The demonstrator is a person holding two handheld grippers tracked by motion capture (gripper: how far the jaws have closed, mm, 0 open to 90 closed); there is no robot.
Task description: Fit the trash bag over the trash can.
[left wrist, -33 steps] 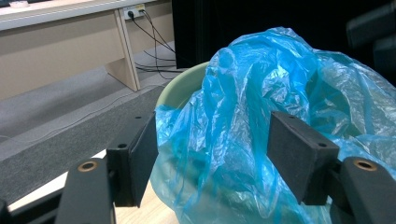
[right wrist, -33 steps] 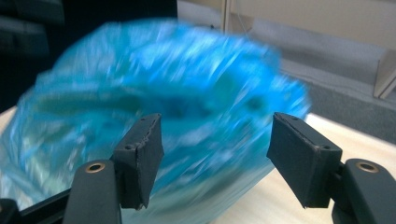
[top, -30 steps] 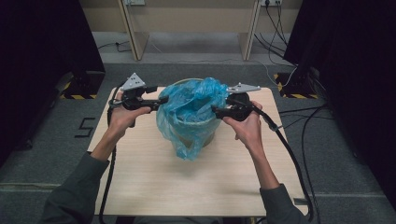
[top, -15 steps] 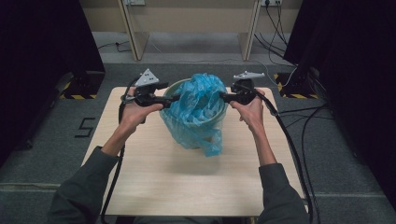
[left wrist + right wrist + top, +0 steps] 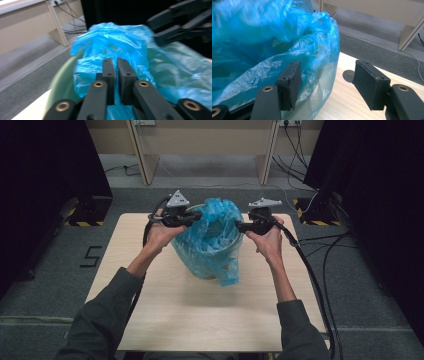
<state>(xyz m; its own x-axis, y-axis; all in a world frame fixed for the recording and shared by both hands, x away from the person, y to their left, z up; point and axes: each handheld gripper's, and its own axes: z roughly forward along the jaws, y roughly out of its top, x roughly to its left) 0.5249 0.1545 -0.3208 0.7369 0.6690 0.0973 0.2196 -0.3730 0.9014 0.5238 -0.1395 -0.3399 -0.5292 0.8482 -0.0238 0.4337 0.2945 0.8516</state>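
Note:
A blue plastic bag (image 5: 212,240) lines a pale green bin (image 5: 62,77) at the far middle of the wooden table (image 5: 200,320). Its loose film is bunched over the rim and hangs down the near side. My left gripper (image 5: 197,215) is at the bin's left rim. Its jaws have just closed, and in the left gripper view they (image 5: 116,61) pinch a fold of the bag (image 5: 112,37). My right gripper (image 5: 239,226) is at the right rim. In its own view the jaws (image 5: 327,75) stand apart, one pad against the bag (image 5: 262,37), the other over bare table.
The table's near half (image 5: 210,310) is bare wood. Black cables (image 5: 310,285) trail from both grippers off the right and left edges. Pale desk legs (image 5: 142,155) stand on the grey floor beyond the table. Dark curtains flank both sides.
Both hands have shifted toward the far side, the left one also to the right. The left jaws have gone from open to shut on the bag film. The bag now stands higher over the rim.

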